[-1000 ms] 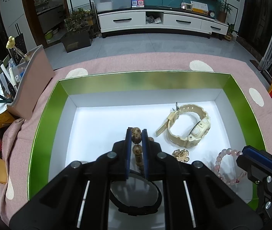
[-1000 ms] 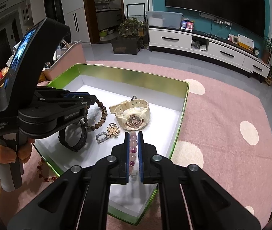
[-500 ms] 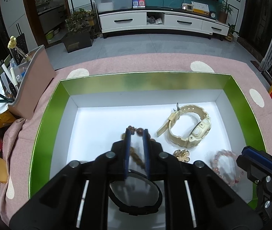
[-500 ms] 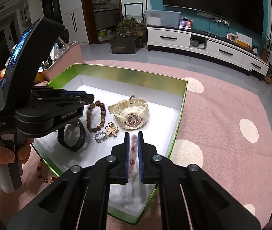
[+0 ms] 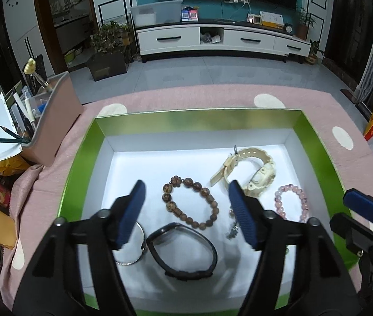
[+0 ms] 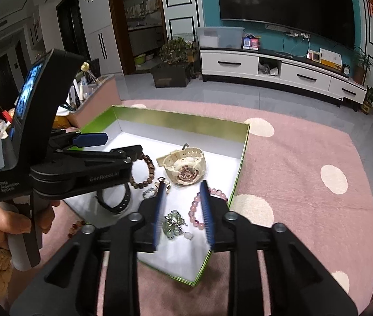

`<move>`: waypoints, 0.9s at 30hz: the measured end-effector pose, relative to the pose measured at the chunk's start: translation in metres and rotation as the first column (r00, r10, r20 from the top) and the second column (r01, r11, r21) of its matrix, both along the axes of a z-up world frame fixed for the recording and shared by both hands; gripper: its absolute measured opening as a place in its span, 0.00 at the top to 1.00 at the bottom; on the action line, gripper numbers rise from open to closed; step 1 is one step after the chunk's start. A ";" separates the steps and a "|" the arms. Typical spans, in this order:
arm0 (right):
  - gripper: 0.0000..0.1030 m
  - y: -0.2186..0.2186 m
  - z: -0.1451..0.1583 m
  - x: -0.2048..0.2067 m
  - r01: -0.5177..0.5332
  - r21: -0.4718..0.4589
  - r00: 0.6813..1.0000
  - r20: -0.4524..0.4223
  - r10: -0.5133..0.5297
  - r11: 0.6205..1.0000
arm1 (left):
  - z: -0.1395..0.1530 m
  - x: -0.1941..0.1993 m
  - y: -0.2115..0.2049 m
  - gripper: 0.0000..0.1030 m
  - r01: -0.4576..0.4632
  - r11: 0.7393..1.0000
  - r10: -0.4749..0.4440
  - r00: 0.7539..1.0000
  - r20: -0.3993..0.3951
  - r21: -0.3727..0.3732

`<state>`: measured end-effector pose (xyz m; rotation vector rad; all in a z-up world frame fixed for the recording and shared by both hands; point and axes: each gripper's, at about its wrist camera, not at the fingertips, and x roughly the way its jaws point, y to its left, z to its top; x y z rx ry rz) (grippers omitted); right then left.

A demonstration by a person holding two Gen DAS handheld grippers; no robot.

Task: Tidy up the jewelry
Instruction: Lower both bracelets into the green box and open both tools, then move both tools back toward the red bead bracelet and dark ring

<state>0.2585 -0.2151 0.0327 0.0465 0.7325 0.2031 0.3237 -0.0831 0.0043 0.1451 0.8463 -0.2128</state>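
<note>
Left wrist view: pink cloth [image 5: 212, 97] with pale dots under a green box [image 5: 197, 119] with a white floor. Left gripper [image 5: 186, 194], jaws opening and spread wide, grips nothing; the brown bead bracelet [image 5: 189, 202] lies flat on the floor between and below its 2 pads. A black watch [image 5: 183, 252] lies nearest the camera, a thin silver bangle [image 5: 131, 259] at its left, a cream watch [image 5: 249, 171] farther back at right, a pink bead bracelet [image 5: 291, 201] just right of it. Right wrist view: right gripper [image 6: 183, 210], jaws opening, holds nothing; the pink bracelet lies on the floor, partly behind the right pad, and a pale green trinket [image 6: 173, 223] lies between the pads. A hand [image 6: 4, 218] grips the left gripper's handle.
</note>
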 end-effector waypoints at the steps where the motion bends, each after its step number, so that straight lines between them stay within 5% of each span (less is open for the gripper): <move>1: 0.67 0.000 0.003 -0.004 0.002 0.004 1.000 0.007 -0.002 1.000 | 0.002 -0.003 0.002 0.28 -0.002 1.000 0.002 1.000 0.005 -0.003; 9: 0.55 -0.004 0.016 -0.039 0.011 0.028 1.000 0.029 -0.012 1.000 | 0.018 -0.040 0.011 0.11 -0.001 1.000 0.002 0.999 0.039 -0.014; 27: 0.43 0.006 0.007 -0.123 -0.010 0.060 1.000 -0.016 0.011 0.998 | 0.022 -0.140 0.027 0.02 0.014 1.000 -0.014 1.000 0.019 -0.006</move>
